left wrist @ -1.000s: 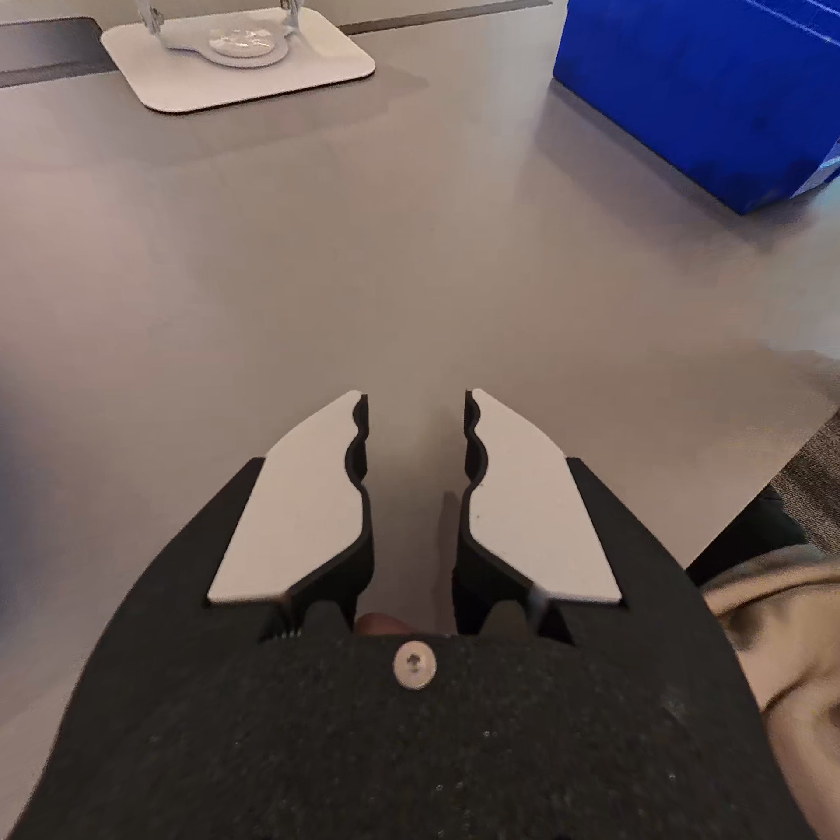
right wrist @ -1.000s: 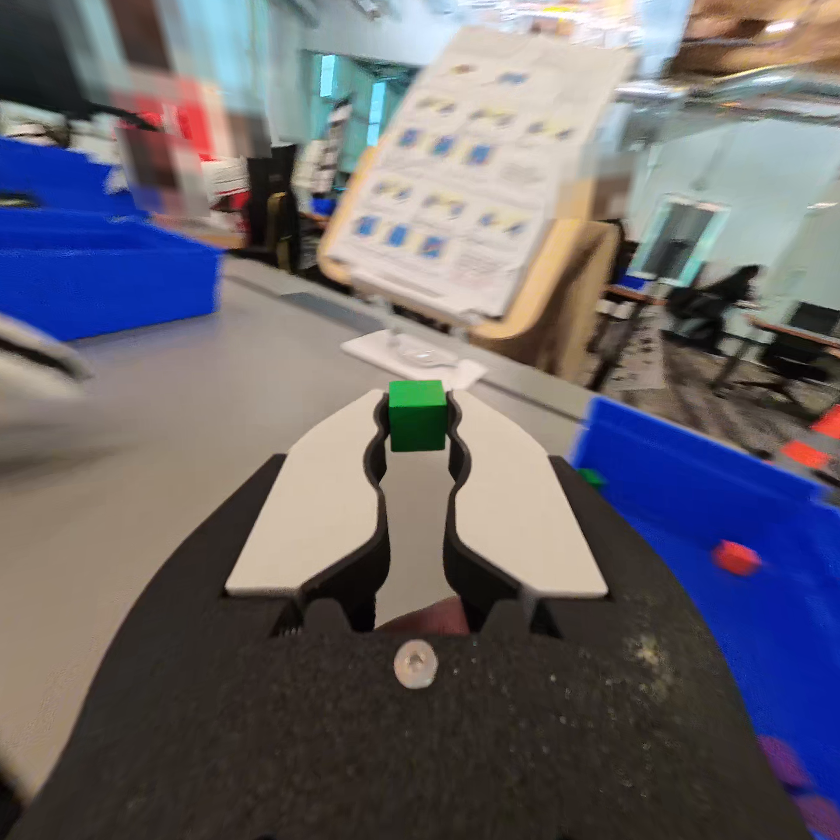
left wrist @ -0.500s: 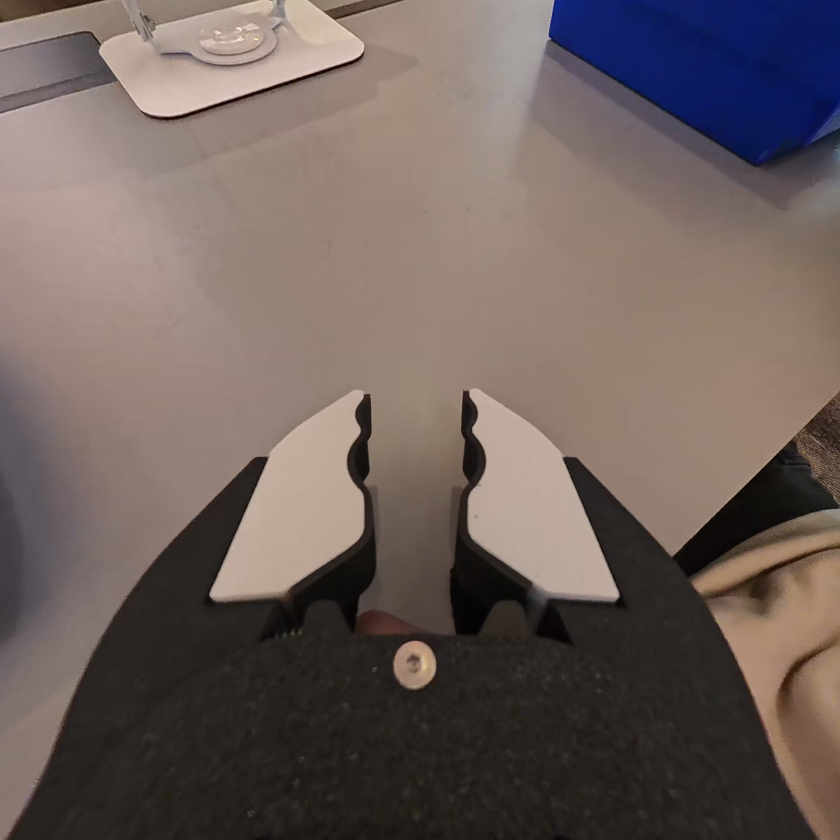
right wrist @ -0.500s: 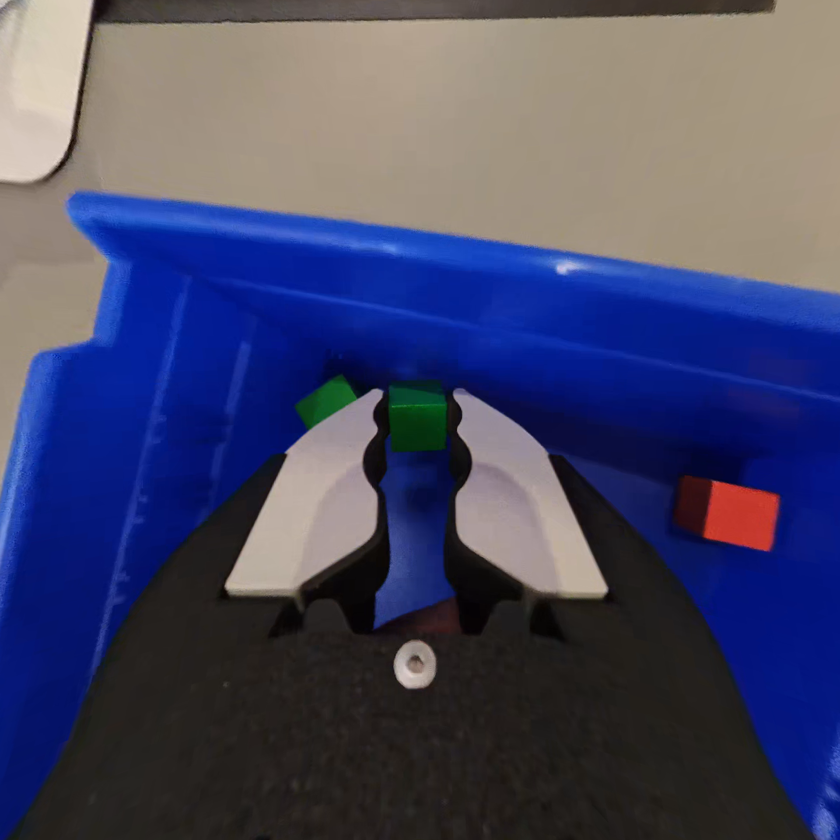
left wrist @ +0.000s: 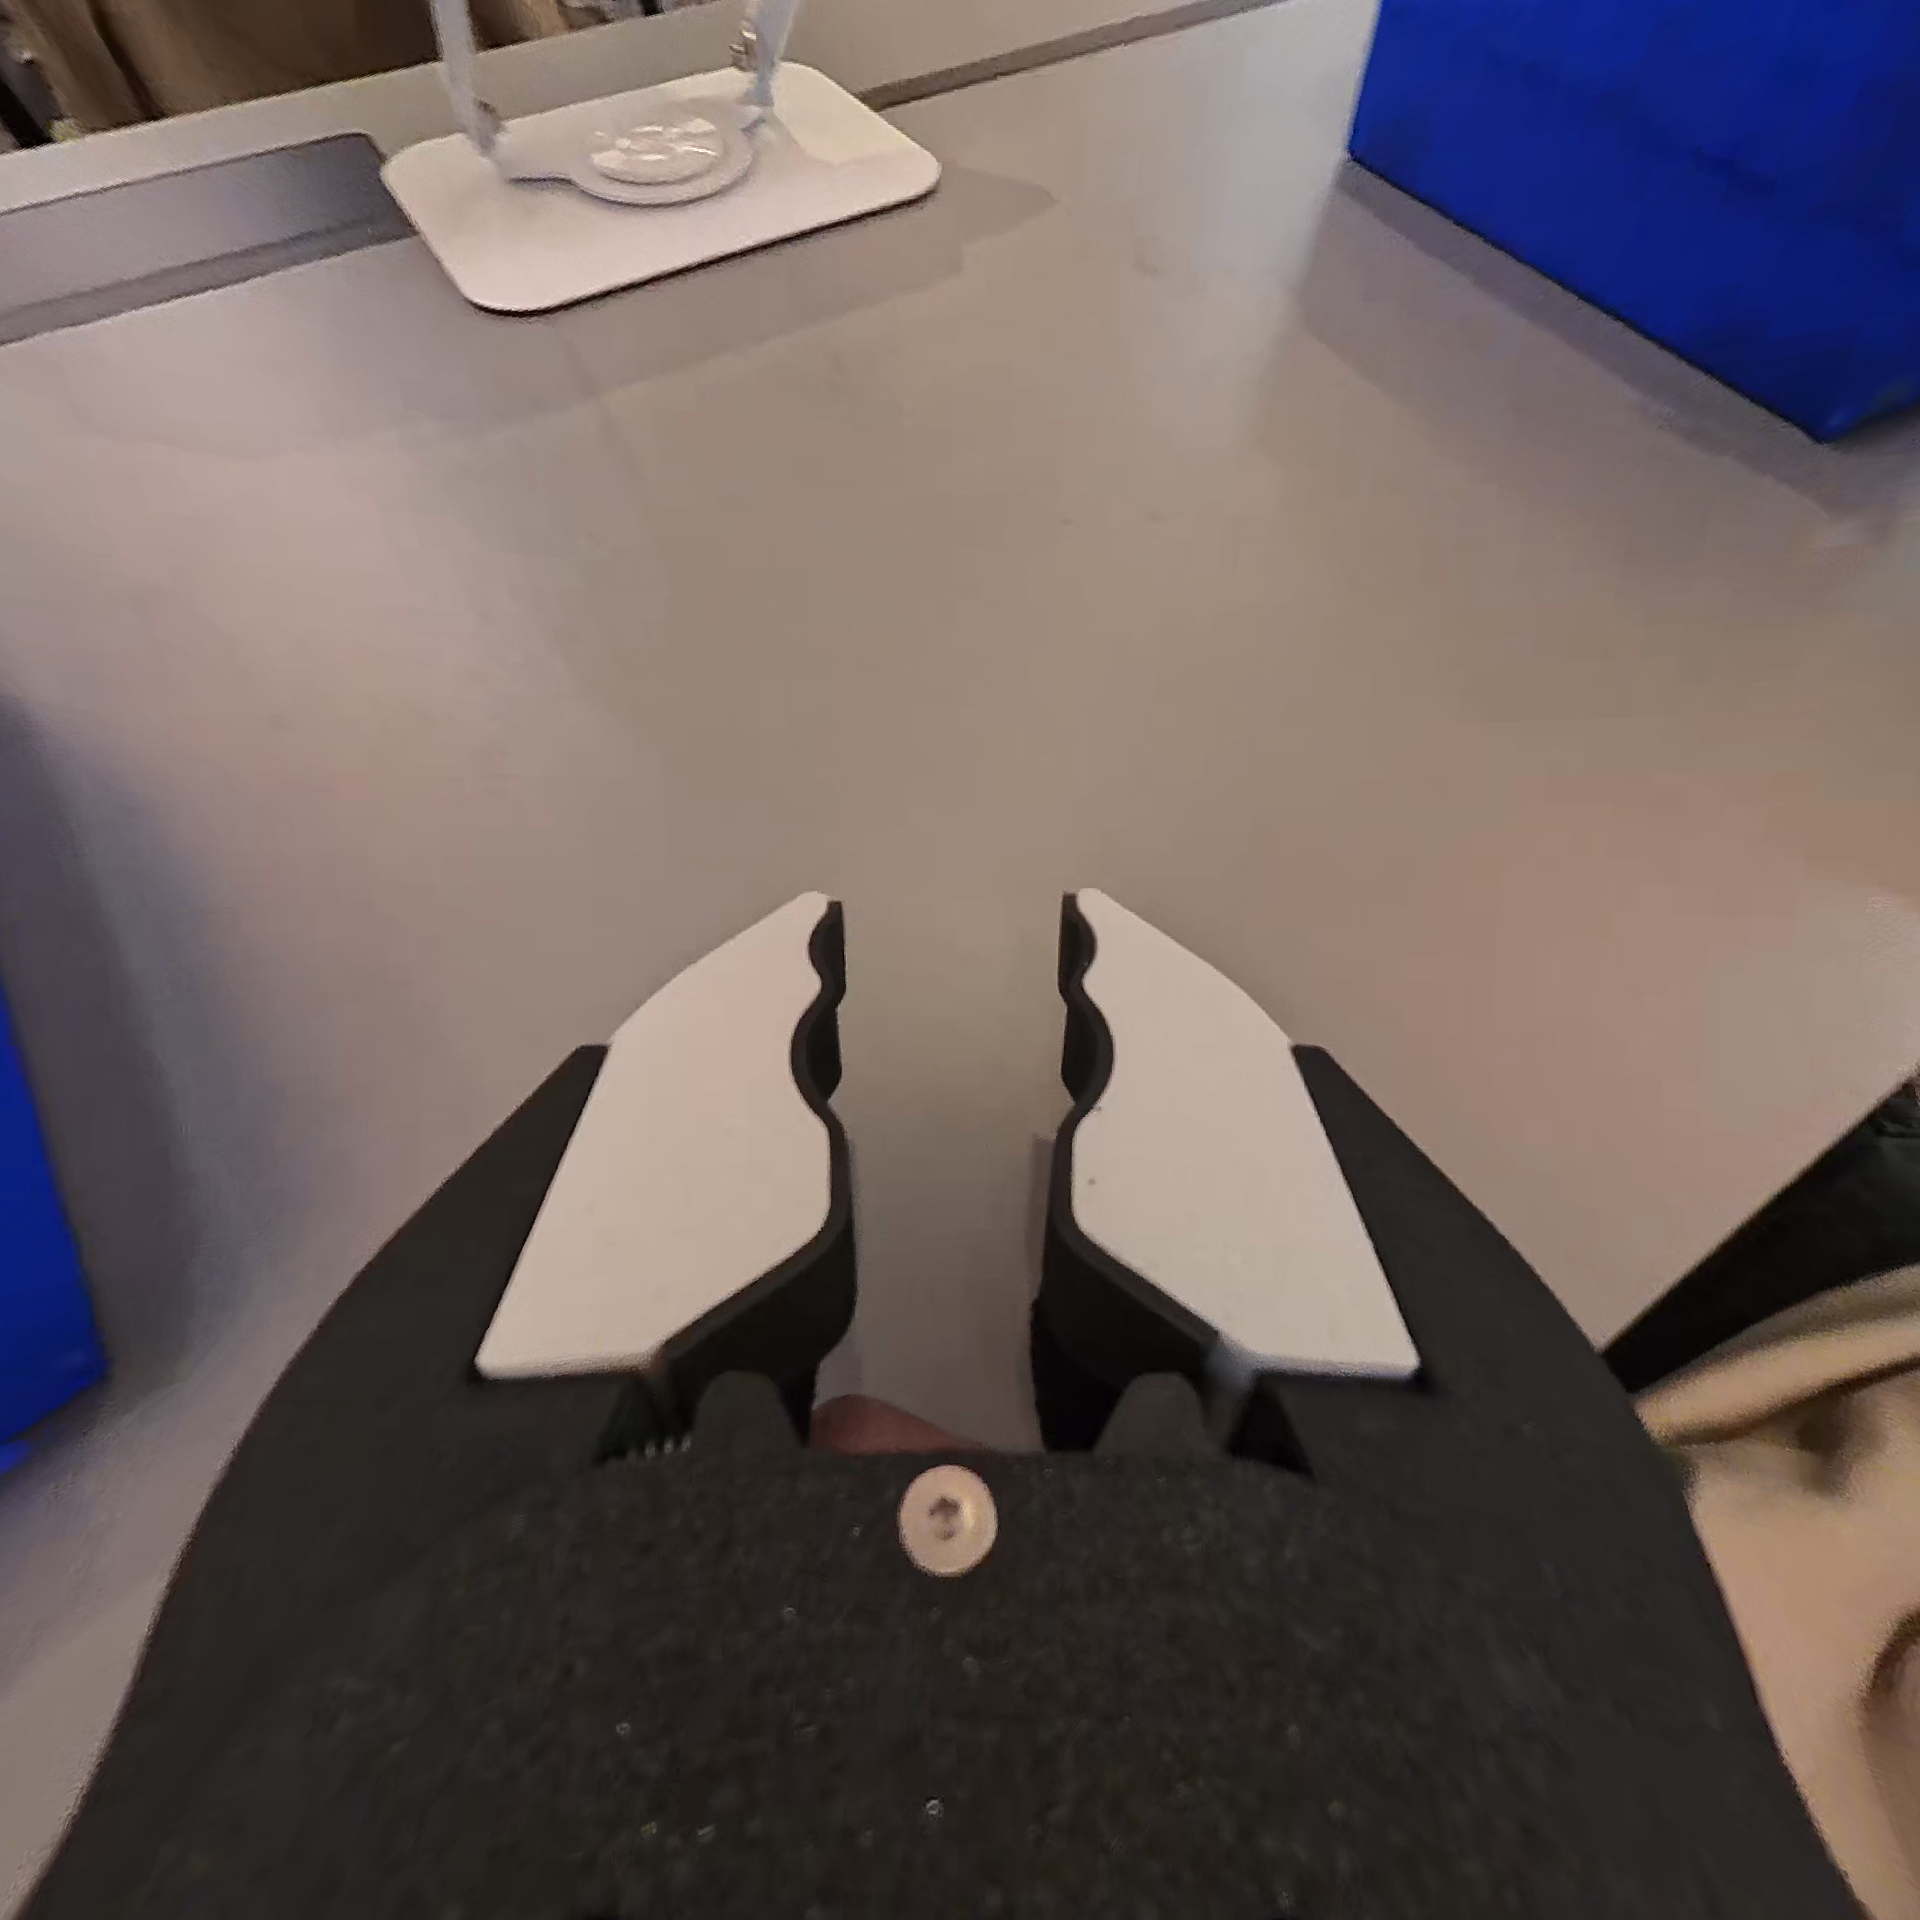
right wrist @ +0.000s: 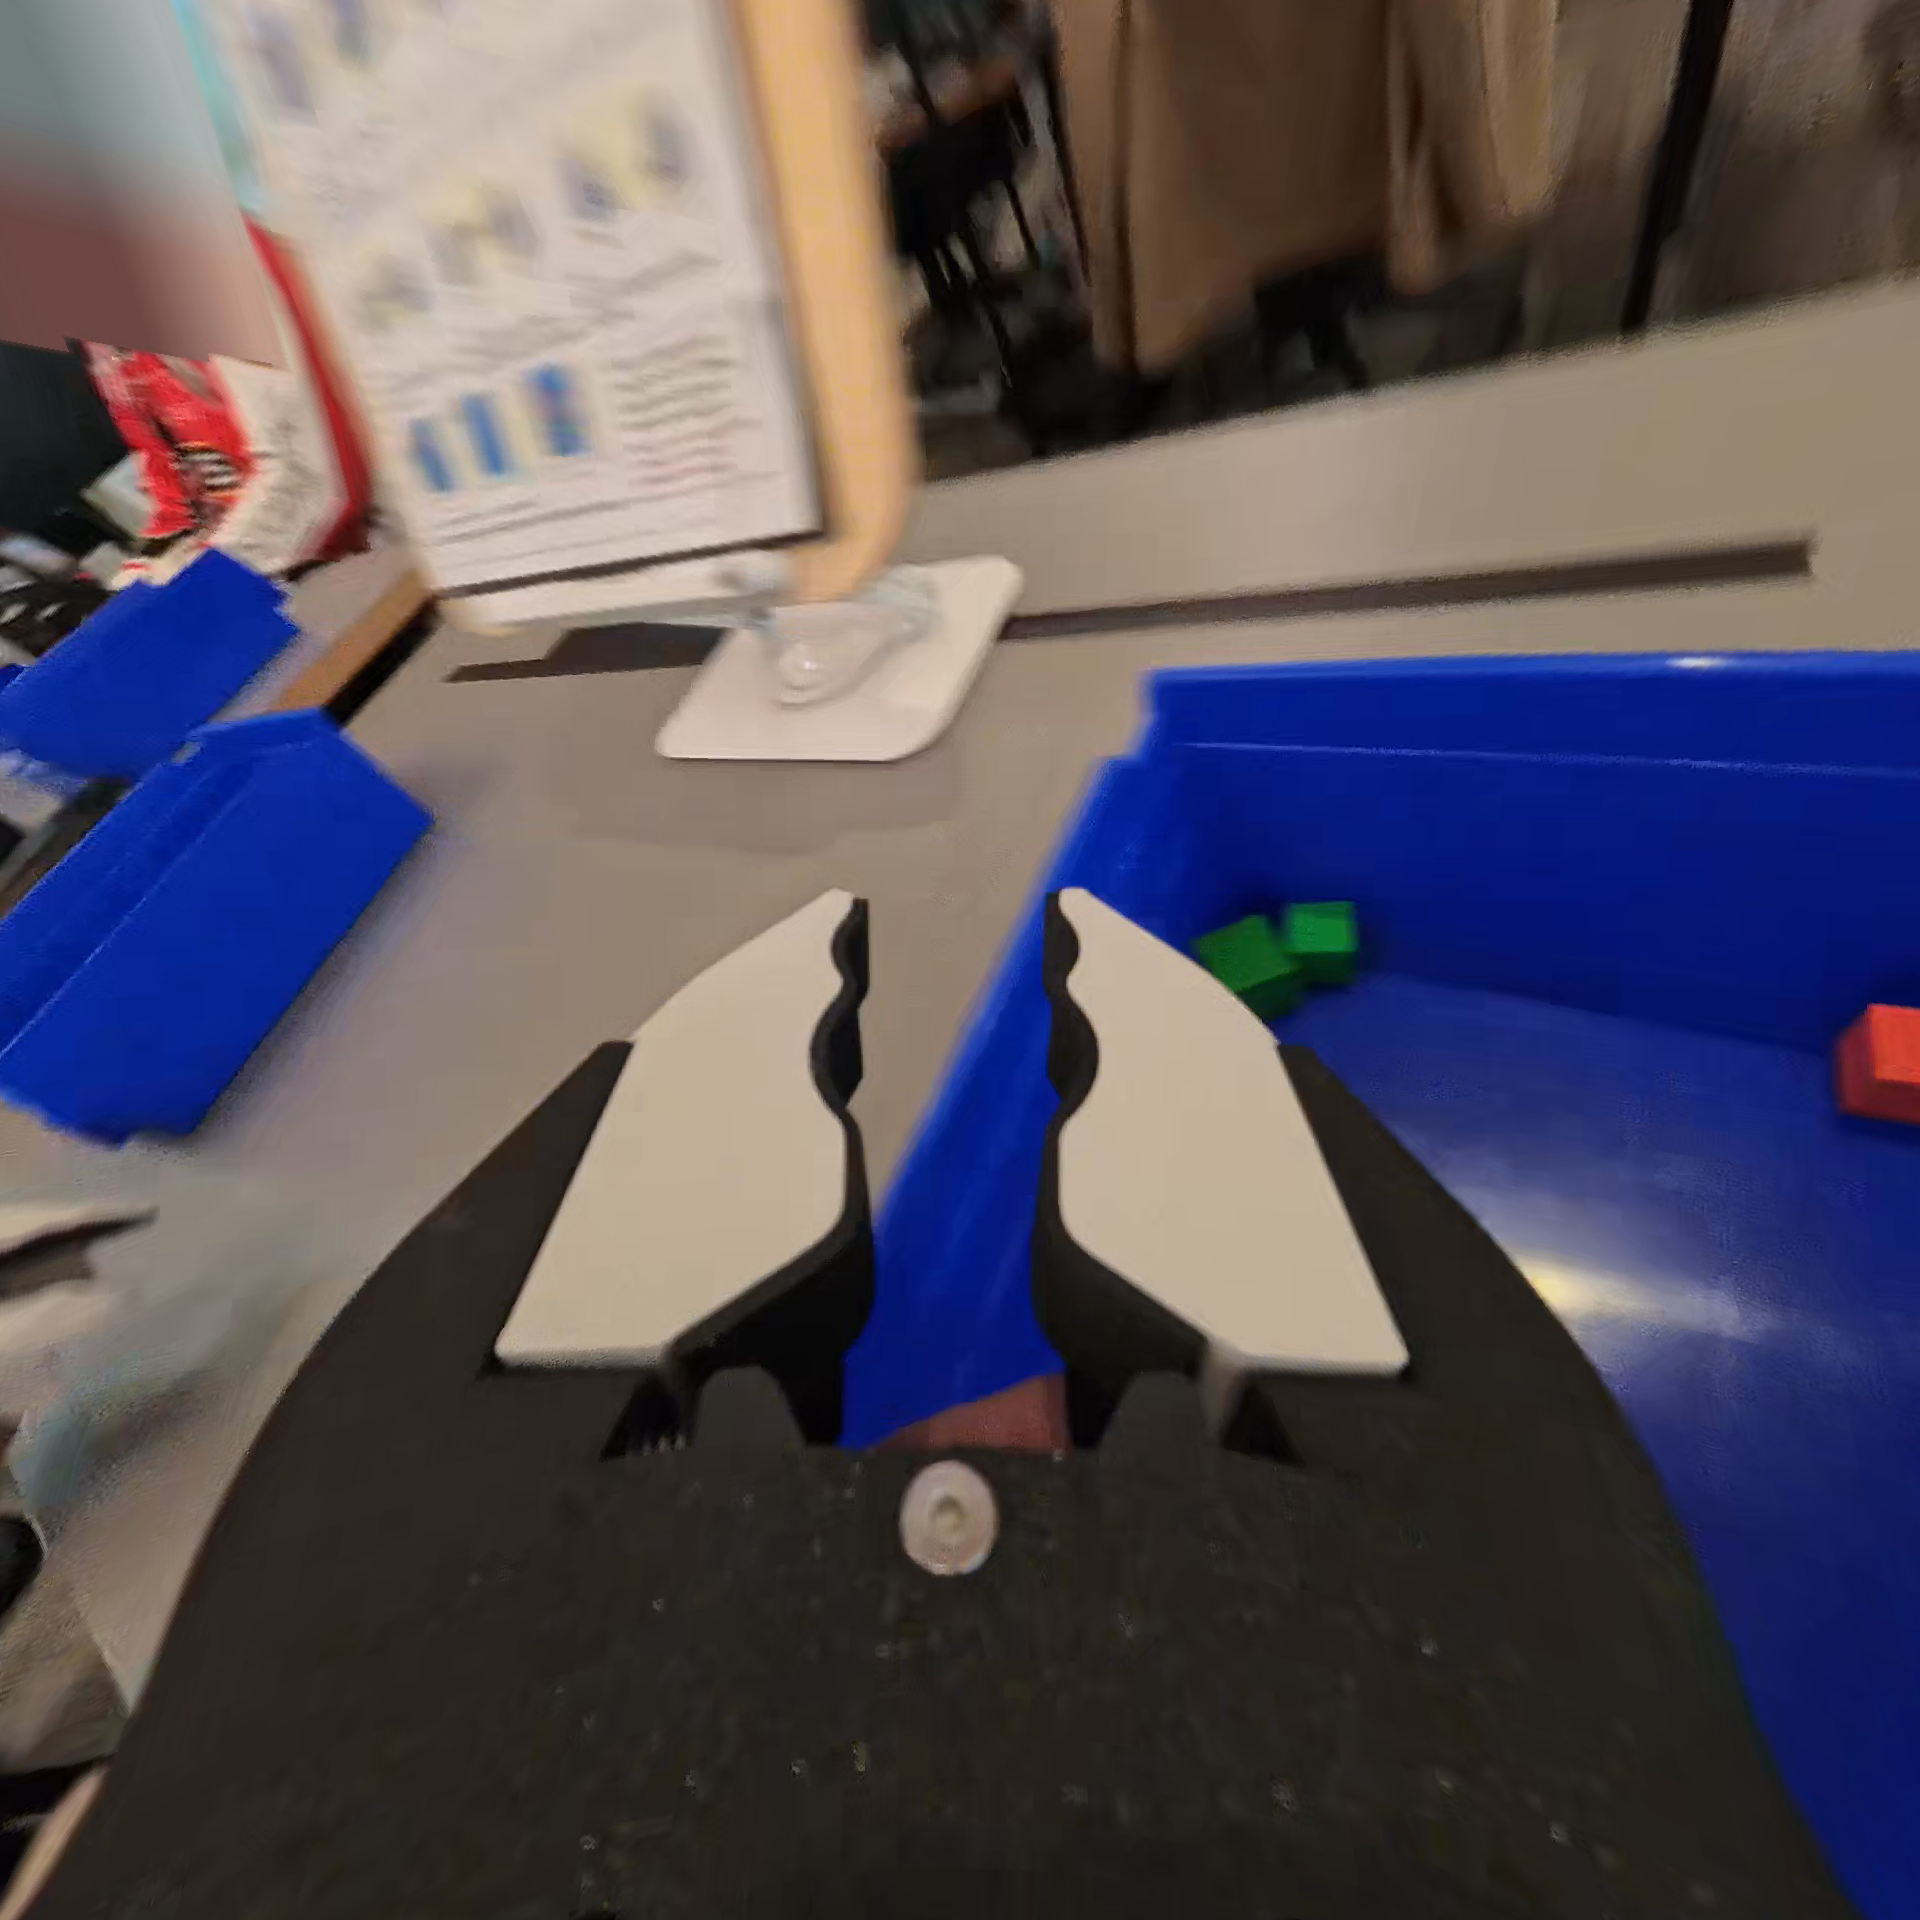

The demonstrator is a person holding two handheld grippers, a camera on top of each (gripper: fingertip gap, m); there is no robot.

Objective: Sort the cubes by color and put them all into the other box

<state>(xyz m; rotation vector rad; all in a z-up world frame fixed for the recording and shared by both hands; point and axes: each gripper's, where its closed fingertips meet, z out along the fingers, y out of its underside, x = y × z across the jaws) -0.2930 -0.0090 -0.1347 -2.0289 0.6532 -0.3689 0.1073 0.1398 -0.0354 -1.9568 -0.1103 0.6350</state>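
Holding both tongs parted, nothing between the fingers of either. My right tongs [right wrist: 956, 914] hang over the near-left wall of the open blue plastic box [right wrist: 1538, 727], one finger outside above the grey worktop [right wrist: 644, 894], the other over the box interior. Two small green cubes [right wrist: 1278, 951] sit on the box floor in its far-left corner, touching each other, one tilted against the other. A red cube [right wrist: 1881, 1070] rests on the same floor by the far wall, well apart from the green pair, partly cut off at the frame edge. A second blue plastic box [right wrist: 208, 925] stands to the left on the worktop; its contents are hidden. A white flat stand base [right wrist: 862, 675] sits farther back, carrying a blurred poster board [right wrist: 561, 291]. My left tongs [left wrist: 951, 914] hover over bare worktop, with the blue box's outer wall at upper right in that view.
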